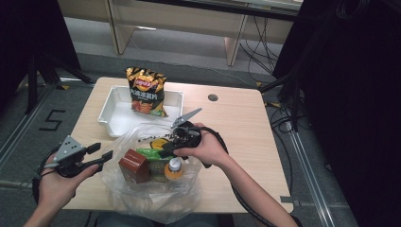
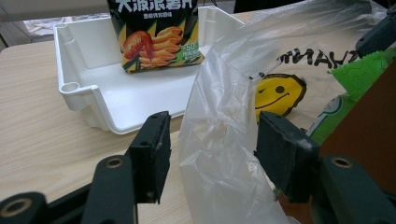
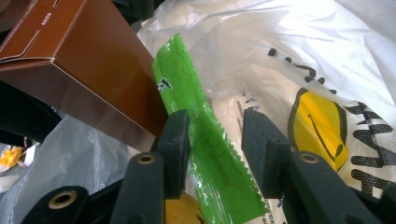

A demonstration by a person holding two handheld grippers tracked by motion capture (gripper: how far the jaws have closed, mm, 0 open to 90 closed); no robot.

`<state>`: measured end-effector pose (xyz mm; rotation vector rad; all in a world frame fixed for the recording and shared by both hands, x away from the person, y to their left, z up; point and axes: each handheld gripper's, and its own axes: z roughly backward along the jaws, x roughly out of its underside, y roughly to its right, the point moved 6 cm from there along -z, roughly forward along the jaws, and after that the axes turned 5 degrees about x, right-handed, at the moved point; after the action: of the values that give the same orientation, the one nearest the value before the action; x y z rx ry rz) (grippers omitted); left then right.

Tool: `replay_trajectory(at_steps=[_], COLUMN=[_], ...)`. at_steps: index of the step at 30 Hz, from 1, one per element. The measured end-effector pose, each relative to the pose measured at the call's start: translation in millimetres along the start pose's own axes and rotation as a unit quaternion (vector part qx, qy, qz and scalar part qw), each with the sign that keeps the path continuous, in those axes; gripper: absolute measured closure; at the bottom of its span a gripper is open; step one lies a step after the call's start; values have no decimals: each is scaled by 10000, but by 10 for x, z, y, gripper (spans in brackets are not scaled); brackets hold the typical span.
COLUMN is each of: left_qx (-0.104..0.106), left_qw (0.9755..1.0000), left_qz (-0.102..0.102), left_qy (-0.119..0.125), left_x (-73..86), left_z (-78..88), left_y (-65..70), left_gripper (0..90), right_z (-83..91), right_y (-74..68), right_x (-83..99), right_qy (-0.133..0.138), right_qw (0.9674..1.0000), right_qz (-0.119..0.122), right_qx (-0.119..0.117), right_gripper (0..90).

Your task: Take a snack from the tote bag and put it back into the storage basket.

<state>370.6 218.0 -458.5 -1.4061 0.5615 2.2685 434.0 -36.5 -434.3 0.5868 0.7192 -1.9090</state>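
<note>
Green packet (image 3: 210, 154) inside clear plastic bag (image 1: 151, 189) at table's (image 1: 246, 142) near edge, beside brown carton (image 3: 88, 60); between right gripper (image 3: 215, 140) jaws, not yet pinched. Left gripper (image 2: 210, 144) spread around bag's edge.

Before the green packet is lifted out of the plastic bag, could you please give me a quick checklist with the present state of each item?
1. Right claw astride the green packet: ok, its edge lies between the jaws.
2. Pads pressing on the packet: cannot tell; a gap shows on one side.
3. Left claw around the plastic bag edge: ok, but the film hangs loose.
4. Brown box clear of the packet: not ok, it leans beside it.
5. White tray has bare floor beside the chip bag: ok.
</note>
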Motion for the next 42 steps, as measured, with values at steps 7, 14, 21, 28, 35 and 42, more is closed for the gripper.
replay_trajectory(at_steps=[7, 14, 21, 28, 35, 42], left_qx=[36, 28, 24, 18, 13, 18], left_qw=[10000, 10000, 10000, 10000, 10000, 10000], left_qz=[1, -2, -2, -1, 8, 5], left_qy=[13, 2, -5, -7, -8, -23], left_x=[1, 2, 4, 4, 5, 10], left_z=[-5, -4, -4, -3, -3, -5], left_y=[-1, 0, 1, -2, -4, -6], left_gripper=[444, 445, 445, 444, 444, 445], right_z=[-3, 4, 24, 8, -2, 14], right_y=[2, -8, -23, -45, -46, -42], right_x=[-12, -33, -33, -21, -23, -35], right_qy=[-90, -125, -159, -222, -293, -231], right_qw=[9999, 9993, 9994, 9994, 9989, 9976], right_qz=[75, 312, 278, 232, 312, 639], right_qx=[-123, -171, -144, -148, -184, -87], right_gripper=[713, 783, 807, 716, 819, 900])
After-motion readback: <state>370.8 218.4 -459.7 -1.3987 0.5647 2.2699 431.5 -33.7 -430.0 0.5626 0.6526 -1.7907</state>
